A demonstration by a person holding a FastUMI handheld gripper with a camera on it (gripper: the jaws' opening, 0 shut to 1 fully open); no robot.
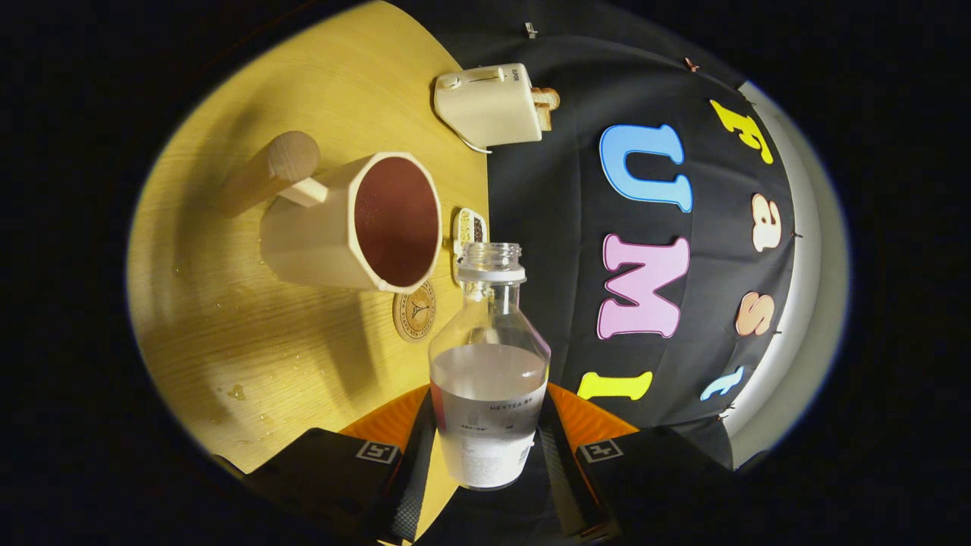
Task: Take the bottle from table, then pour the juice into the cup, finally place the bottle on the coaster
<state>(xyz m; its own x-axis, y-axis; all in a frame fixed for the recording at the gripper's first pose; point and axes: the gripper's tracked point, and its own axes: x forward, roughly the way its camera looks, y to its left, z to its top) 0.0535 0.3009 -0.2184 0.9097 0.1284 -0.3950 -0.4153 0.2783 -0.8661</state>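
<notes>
Clamped between the two fingers of the gripper [485, 447] is one clear bottle [489, 364], both fingers pressing on its labelled lower body. Its cap is off, the open neck points away from the gripper, and pale liquid fills roughly the lower half. The whole view is rolled sideways, so the tabletop [250, 334] stands like a wall to one side of the bottle and the booth's black cloth to the other.

Just beyond the bottle's shoulder, on the tabletop side, lies one round coaster [415, 311] with a dark emblem; it sits flat on the wood, partly covered by the cup. One cream, many-sided cup [356, 224] with a dark reddish inside stands on the tabletop beside the bottle's neck, its mouth close to the bottle's opening but apart from it. A wooden knob handle [273, 171] sticks out from its far side. One small patterned packet [470, 227] shows between the cup's rim and the bottle's neck.

Farther off, at the tabletop's back edge, stands one cream toaster [489, 106] with bread [545, 106] in its slots. A few wet drops dot the wood near the gripper.
</notes>
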